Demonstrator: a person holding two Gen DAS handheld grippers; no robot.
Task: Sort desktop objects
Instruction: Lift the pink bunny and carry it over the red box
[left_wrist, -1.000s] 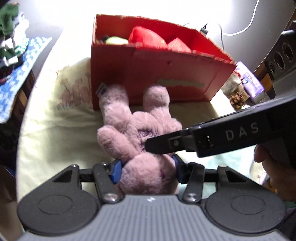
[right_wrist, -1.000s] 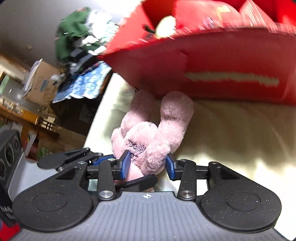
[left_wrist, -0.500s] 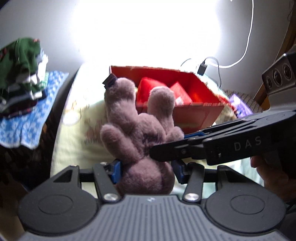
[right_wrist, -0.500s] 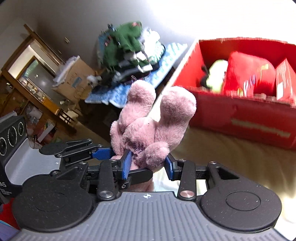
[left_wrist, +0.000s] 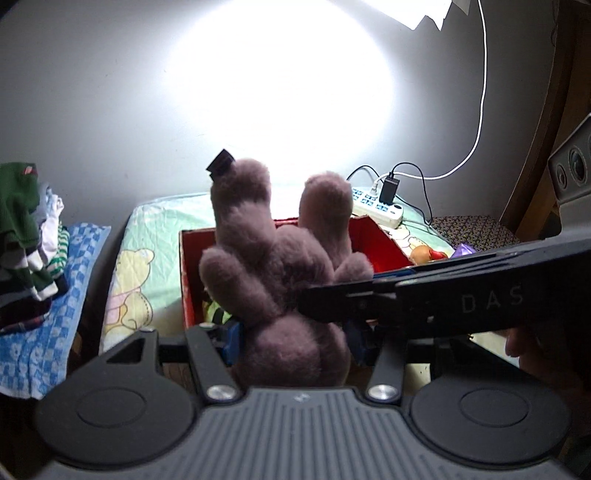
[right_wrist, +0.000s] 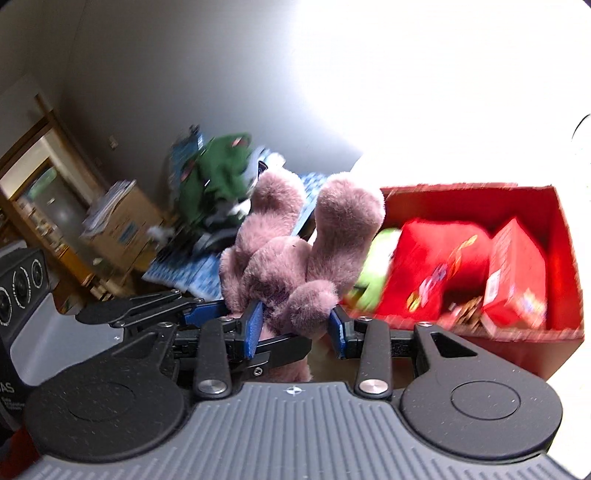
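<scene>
A pink plush bunny (left_wrist: 284, 280) is held in the air by both grippers, ears up. My left gripper (left_wrist: 291, 339) is shut on its body; my right gripper (right_wrist: 295, 325) is shut on it from the other side and crosses the left wrist view as a black bar (left_wrist: 443, 306). The bunny (right_wrist: 295, 258) hangs above the near left part of an open red box (right_wrist: 554, 229). The box (left_wrist: 188, 273) holds a red pouch (right_wrist: 436, 266), a red carton (right_wrist: 517, 273) and a green toy (right_wrist: 376, 266).
A pile of folded clothes (left_wrist: 26, 229) lies on a blue checked cloth at the left. A white power strip (left_wrist: 376, 206) with a charger and cables sits behind the box. A small orange toy (left_wrist: 424, 254) lies right of the box. A cardboard carton (right_wrist: 118, 221) stands farther left.
Both grippers have lifted the bunny off the table in front of the box, up and forward over the box's rim. The box now appears below the bunny.
</scene>
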